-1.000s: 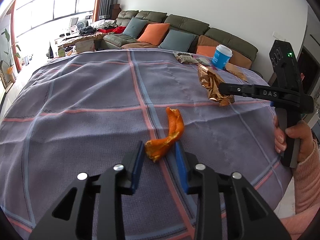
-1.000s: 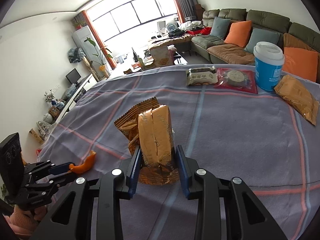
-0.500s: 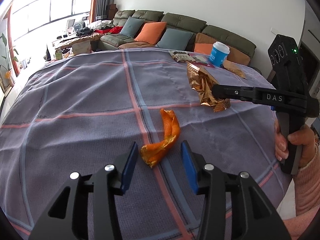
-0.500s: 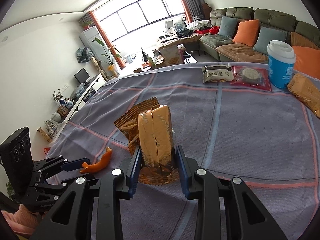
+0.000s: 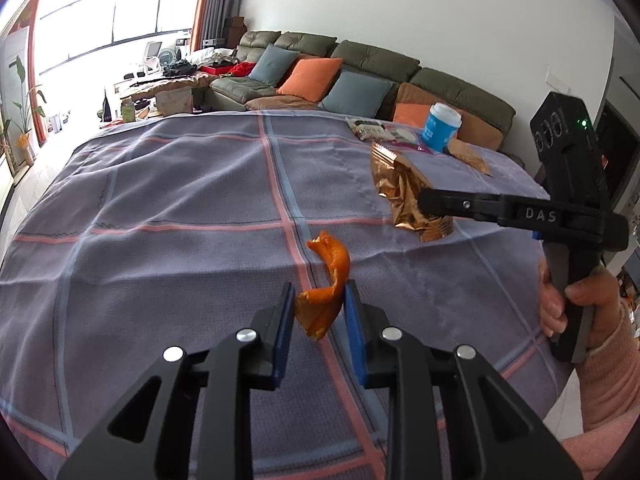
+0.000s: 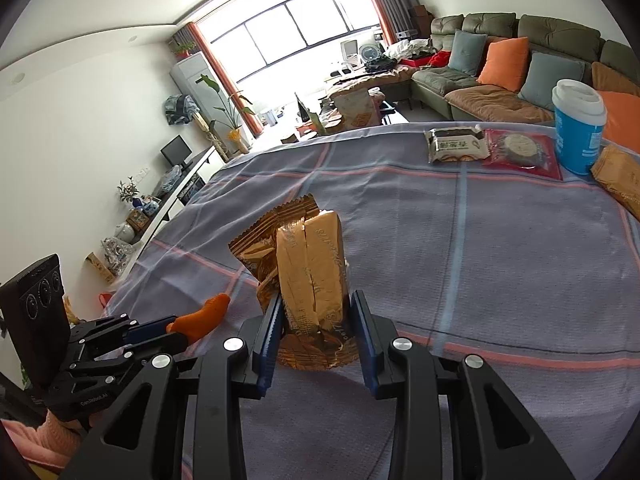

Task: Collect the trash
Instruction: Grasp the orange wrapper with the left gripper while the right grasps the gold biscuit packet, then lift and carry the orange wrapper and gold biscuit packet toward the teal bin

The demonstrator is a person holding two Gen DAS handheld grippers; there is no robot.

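Where the orange peel point(image 5: 326, 292) sits low in the centre of the left wrist view, its lower end is between the blue pads of the left gripper point(image 5: 318, 308), whose jaws are closing on it; the right-hand pad touches the peel, and contact on the left-hand side is probable but not clear from this angle. The peel's long axis runs from the pads up the frame, curling slightly left at its free tip, which stands clear above the tablecloth point(image 5: 160, 200).

In the right wrist view, the right gripper point(image 6: 316, 320) is pinching a gold snack wrapper point(image 6: 308, 276) by its lower end; the wrapper stands upright, long axis vertical in frame, its crimped top edge pointing to the upper left.

Open cloth extends across the left and centre of the left wrist view up to the far table edge. The near table edge curves down the right side of that frame, beside the person's hand point(image 5: 576, 304).

At upper right in the right wrist view a blue cup point(image 6: 578, 128), two packaged snacks point(image 6: 458, 145) and another gold packet point(image 6: 620, 178) lie near the far edge, well apart from both grippers.
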